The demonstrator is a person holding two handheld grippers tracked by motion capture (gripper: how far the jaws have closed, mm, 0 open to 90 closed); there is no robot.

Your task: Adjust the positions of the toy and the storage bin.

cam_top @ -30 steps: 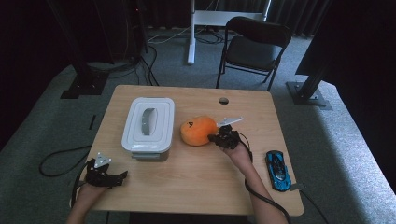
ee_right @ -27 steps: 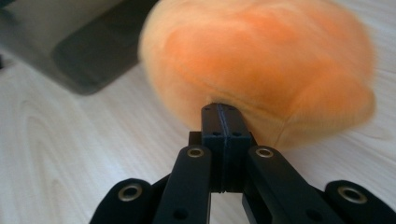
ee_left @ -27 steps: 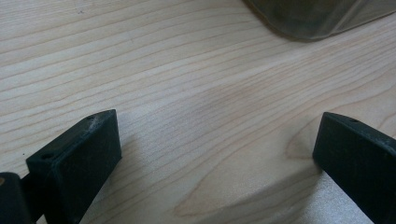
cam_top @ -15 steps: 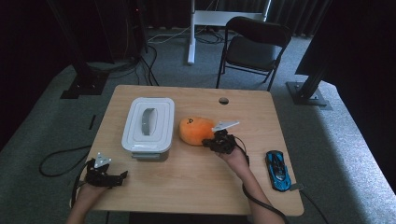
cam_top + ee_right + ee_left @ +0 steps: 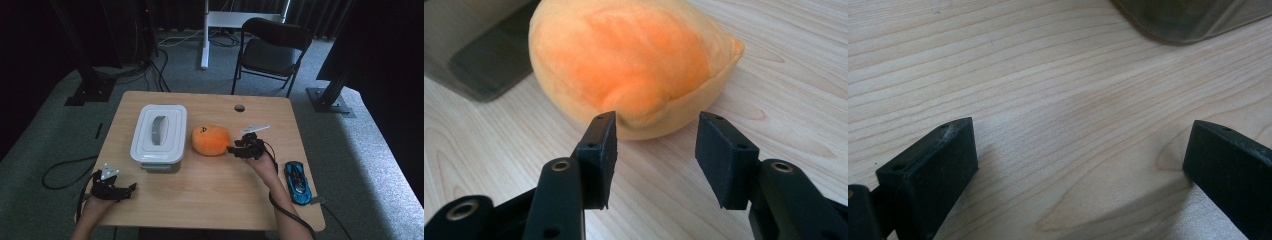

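Your right gripper (image 5: 654, 145) sits at three o'clock of the soft orange plush toy (image 5: 211, 139), jaws just opened and apart, pinching nothing. The toy rests mid-table, beside the lidded white plastic container (image 5: 159, 131); your left gripper (image 5: 114, 191) waits spread wide.

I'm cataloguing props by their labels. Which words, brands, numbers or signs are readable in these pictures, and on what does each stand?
No readable text in any view.
Orange plush toy: a small dark mark on top, too small to read.
White lidded container: no label to be seen.
Blue toy car: any markings are too small to tell.
Right claw and left claw: plain black, no lettering.
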